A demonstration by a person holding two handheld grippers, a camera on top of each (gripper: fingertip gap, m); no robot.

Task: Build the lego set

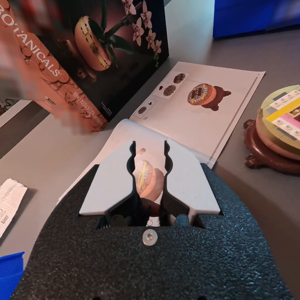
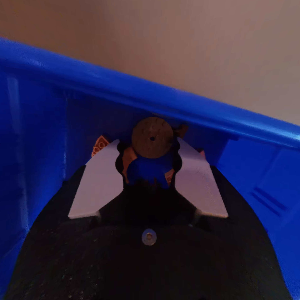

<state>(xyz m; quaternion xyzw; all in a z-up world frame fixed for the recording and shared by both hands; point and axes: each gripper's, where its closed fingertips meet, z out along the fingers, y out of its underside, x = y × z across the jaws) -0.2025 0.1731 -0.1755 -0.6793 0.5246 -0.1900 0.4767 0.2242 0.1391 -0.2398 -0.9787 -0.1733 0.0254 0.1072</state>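
While the left gripper (image 1: 149, 144) hovers empty, fingers narrowly apart, over the instruction booklet (image 1: 199, 103), the half-built pot (image 1: 276, 129) sits at 3 o'clock. Right gripper (image 2: 146, 144), fingers spread wide, is down in the blue bin (image 2: 162, 103) with the round brown plate (image 2: 152, 138) at 12. That plate lies flat near the wall, so the fingers could easily slip off or grab the orange pieces (image 2: 99, 146) instead.

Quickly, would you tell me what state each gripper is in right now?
Left gripper: open, holding nothing, above the instruction booklet.
Right gripper: open, holding nothing, inside the blue bin by a round brown piece.
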